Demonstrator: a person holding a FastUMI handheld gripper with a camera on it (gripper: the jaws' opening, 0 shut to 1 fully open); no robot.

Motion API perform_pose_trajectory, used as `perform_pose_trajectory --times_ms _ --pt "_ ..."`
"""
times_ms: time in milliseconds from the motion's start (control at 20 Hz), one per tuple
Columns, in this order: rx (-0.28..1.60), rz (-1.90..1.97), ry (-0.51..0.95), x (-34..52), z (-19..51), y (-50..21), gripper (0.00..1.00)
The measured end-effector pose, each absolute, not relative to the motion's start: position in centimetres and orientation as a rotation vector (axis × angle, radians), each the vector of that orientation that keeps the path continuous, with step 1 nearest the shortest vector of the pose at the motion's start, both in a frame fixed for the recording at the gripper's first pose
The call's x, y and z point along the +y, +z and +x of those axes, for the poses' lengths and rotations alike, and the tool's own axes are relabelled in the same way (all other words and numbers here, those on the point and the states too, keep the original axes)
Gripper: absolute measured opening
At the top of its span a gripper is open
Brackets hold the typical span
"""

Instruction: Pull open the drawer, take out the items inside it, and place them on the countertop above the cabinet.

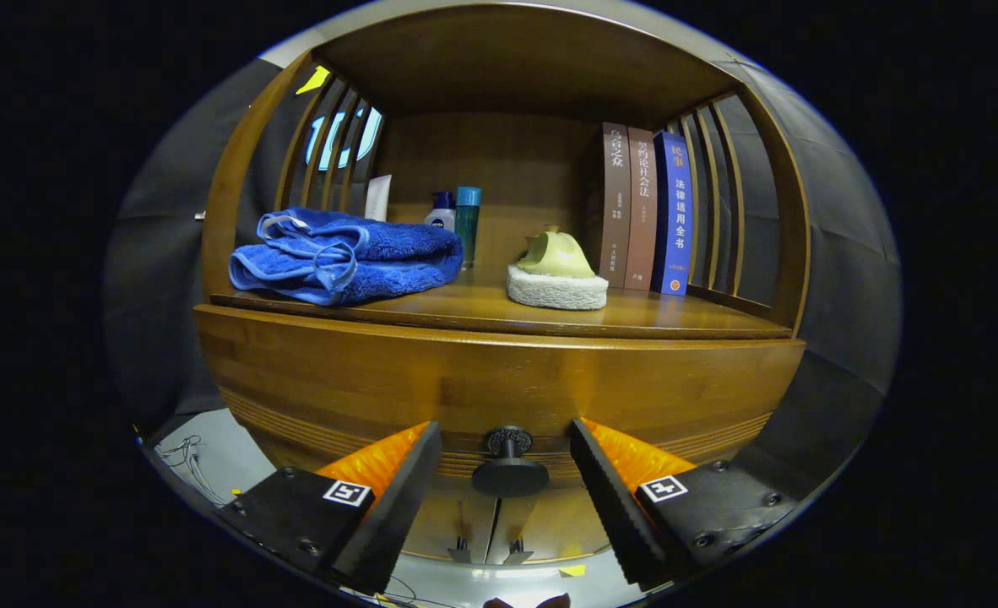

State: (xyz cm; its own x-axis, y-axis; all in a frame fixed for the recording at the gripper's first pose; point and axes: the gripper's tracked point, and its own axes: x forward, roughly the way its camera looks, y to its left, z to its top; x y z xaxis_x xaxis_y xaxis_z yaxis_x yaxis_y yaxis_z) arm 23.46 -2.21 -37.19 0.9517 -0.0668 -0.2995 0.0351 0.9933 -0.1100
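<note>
The gripper (506, 498) is being held with its jaws spread wide, nothing being pressed. One dark round metal drawer knob (509, 469) is being framed between the two fingers, on the closed brown wooden drawer front (499, 380). On the wooden countertop (634, 317) above, one folded blue towel (343, 255), one pale-green-topped white sponge (556, 274), three upright books (644, 209) and three toiletry containers (457, 215) are being displayed.
</note>
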Motion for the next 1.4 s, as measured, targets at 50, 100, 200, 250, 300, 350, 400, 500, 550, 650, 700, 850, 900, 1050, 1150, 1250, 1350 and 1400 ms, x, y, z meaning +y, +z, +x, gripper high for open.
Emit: perform_pose_trajectory --times_ms 50,100,200,250,300,350,400,500,550,650,700,850,900,1050,1150,1250,1350,1400 --pt "0.312 -0.106 -0.057 -2.1 23.5 -37.3 1.00" --pt "0.303 -0.112 -0.056 -2.1 23.5 -37.4 1.00" --pt "0.302 -0.130 -0.054 -2.2 23.4 -37.5 1.00" --pt "0.304 -0.128 -0.053 -2.2 23.5 -37.5 1.00" --pt "0.308 -0.115 -0.051 -2.1 23.5 -37.5 1.00" --pt "0.311 -0.091 -0.044 -2.0 23.3 -37.2 1.00" --pt "0.314 -0.069 -0.036 -1.8 23.3 -37.0 1.00" --pt "0.314 -0.042 -0.030 -1.7 22.3 -35.8 1.00" --pt "0.304 -0.029 -0.026 -1.5 21.6 -34.8 1.00" --pt "0.274 -0.017 -0.021 -1.2 20.0 -32.1 1.00" --pt "0.258 -0.015 -0.019 -0.9 19.2 -30.7 1.00" --pt "0.221 -0.010 -0.007 0.0 16.5 -26.2 1.00" --pt "0.211 -0.012 -0.005 0.2 15.5 -24.8 1.00" --pt "0.207 -0.015 0.012 1.0 12.5 -21.7 1.00" --pt "0.197 -0.008 0.025 1.6 10.5 -19.6 1.00" --pt "0.182 -0.003 0.032 1.6 8.7 -17.3 1.00" --pt "0.159 0.000 0.036 1.4 7.2 -14.9 1.00" --pt "0.150 -0.003 0.038 1.3 6.5 -13.8 1.00"
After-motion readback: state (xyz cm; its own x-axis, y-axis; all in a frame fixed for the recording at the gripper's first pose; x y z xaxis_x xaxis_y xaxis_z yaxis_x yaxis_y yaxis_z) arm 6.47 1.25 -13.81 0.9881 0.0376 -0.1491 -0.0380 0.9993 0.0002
